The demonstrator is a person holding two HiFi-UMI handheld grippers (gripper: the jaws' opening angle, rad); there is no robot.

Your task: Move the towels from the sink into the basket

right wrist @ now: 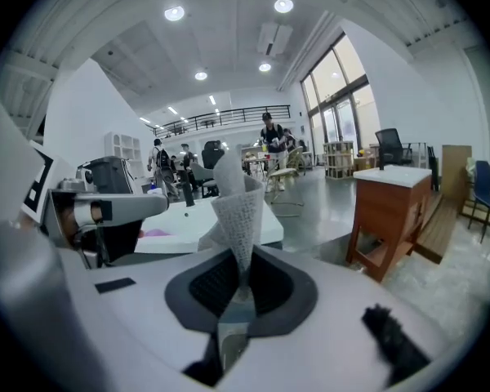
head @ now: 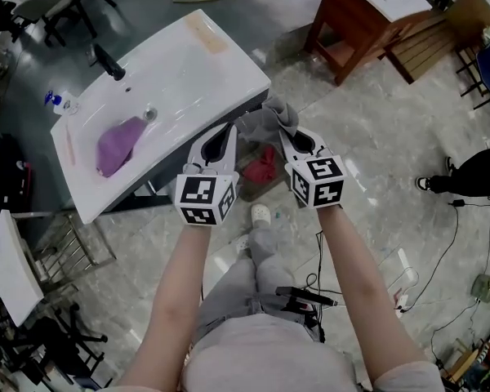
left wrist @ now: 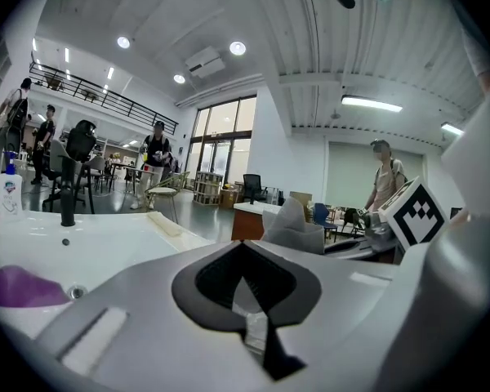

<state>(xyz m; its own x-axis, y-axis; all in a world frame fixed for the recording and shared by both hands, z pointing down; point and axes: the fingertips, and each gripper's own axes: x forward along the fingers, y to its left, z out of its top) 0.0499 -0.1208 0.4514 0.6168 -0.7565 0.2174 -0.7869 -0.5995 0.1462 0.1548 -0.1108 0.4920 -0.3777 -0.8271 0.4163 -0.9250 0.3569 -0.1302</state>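
Grey towel (head: 271, 121) one, purple towel (head: 118, 146) one

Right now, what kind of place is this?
Probably a large open lab or showroom hall, not a home bathroom: the white sink stands free on a stone floor, an office chair stands behind, and a railed upper gallery runs above.

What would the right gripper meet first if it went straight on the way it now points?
The right gripper pinches the grey towel in its tongs. Beyond that, probably the white sink, its near corner; depth is unclear.
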